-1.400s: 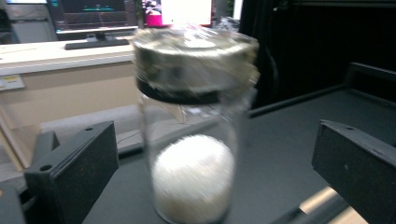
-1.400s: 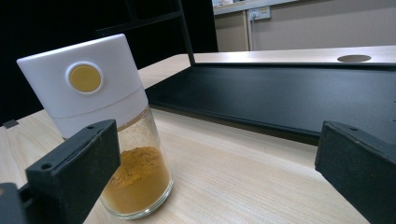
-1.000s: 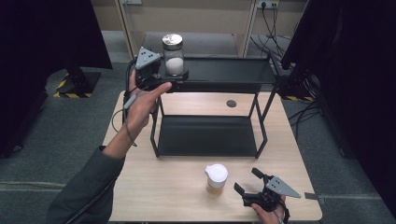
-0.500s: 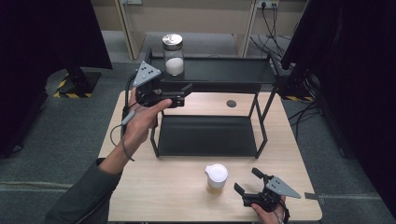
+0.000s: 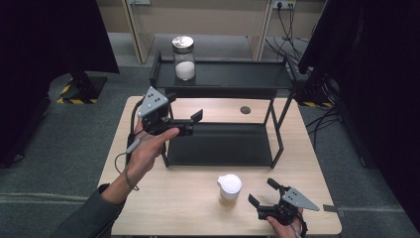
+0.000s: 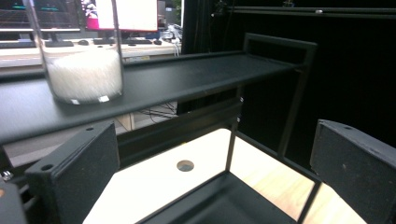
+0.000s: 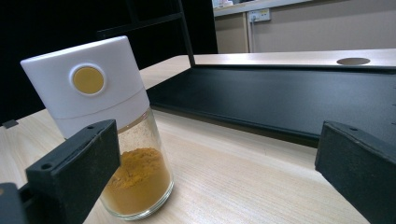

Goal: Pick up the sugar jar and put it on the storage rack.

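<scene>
A dark grey-green sleeve (image 5: 86,218) is worn on the person's left forearm, ending short of the wrist. The left gripper (image 5: 185,116) is built in black, with a grey three-cornered plate (image 5: 152,101) marked by small dark dots on top, and a thin dark cable (image 5: 128,148) is looped down past the wrist. The right gripper (image 5: 262,192) is likewise black, topped by a grey three-cornered plate (image 5: 298,199), and a dark strap or cable is seen at the wrist. In both gripper views the jaws are shown as blocky, matt black pieces with a rough facing; a small round hole is set in the upper edge of each.
</scene>
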The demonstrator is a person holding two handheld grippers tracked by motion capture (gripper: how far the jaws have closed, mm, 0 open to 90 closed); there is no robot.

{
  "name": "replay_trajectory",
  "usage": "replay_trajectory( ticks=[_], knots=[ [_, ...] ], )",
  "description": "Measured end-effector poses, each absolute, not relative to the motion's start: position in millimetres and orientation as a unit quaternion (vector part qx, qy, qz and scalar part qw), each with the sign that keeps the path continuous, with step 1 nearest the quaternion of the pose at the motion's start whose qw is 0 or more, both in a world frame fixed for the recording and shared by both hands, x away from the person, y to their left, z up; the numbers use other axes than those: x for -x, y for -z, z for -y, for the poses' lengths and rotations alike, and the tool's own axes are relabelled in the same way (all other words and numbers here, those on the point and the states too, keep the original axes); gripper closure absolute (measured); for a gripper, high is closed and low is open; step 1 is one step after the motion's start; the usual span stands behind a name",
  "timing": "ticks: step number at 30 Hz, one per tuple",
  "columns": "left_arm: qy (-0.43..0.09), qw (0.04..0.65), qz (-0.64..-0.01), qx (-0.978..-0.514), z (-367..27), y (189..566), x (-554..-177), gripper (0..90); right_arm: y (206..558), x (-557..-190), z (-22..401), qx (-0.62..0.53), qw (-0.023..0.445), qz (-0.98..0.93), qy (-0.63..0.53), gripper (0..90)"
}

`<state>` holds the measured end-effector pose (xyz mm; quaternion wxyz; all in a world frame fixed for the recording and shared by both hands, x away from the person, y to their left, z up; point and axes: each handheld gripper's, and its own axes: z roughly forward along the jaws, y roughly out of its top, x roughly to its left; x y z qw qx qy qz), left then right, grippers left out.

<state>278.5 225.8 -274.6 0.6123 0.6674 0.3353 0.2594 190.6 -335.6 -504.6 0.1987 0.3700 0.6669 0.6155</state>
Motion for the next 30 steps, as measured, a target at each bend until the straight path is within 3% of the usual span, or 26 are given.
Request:
replay_trajectory(
  ticks=[30],
  knots=[
    [-0.203,0.619,-0.318,-0.689,-228,363,-261,0.6,505,-191,335,-0.368,0.198,-0.666,-0.618,0.4]
  ],
)
